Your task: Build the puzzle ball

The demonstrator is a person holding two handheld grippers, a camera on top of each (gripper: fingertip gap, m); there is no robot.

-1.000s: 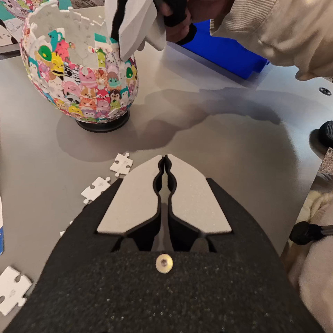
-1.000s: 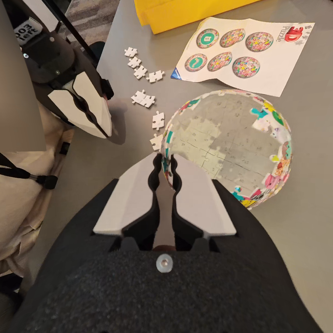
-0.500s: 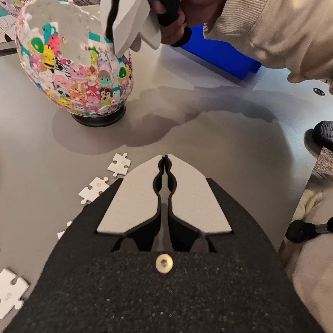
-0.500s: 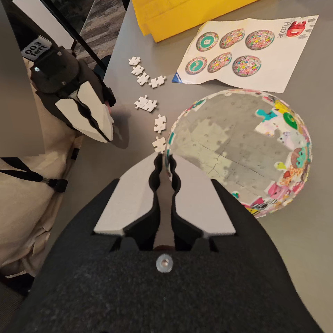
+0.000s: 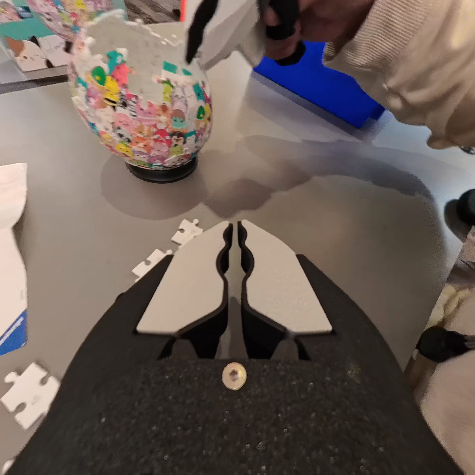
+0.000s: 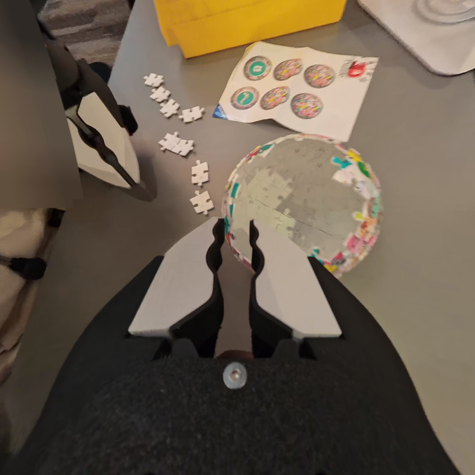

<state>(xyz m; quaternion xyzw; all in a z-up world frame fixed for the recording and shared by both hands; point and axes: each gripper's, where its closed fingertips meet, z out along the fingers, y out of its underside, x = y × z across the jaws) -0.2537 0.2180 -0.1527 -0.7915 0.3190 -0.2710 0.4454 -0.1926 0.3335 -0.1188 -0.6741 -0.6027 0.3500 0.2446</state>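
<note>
A grey surface [image 6: 411, 180] carries a half-built puzzle ball [image 6: 303, 203], open at the top, on a black ring stand [image 5: 162, 172]. A yellow box [image 6: 252, 23] and a printed sheet [image 6: 295, 90] lie beyond it. The right hand-held gripper [image 6: 235, 223] is slightly open, its jaws straddling the ball's near rim without clamping it. The left hand-held gripper [image 5: 234, 225] hovers nearly closed and empty above loose white puzzle pieces [image 6: 180, 128].

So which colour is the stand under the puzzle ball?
Black. The stand under the puzzle ball shows best in the left wrist view.
</note>
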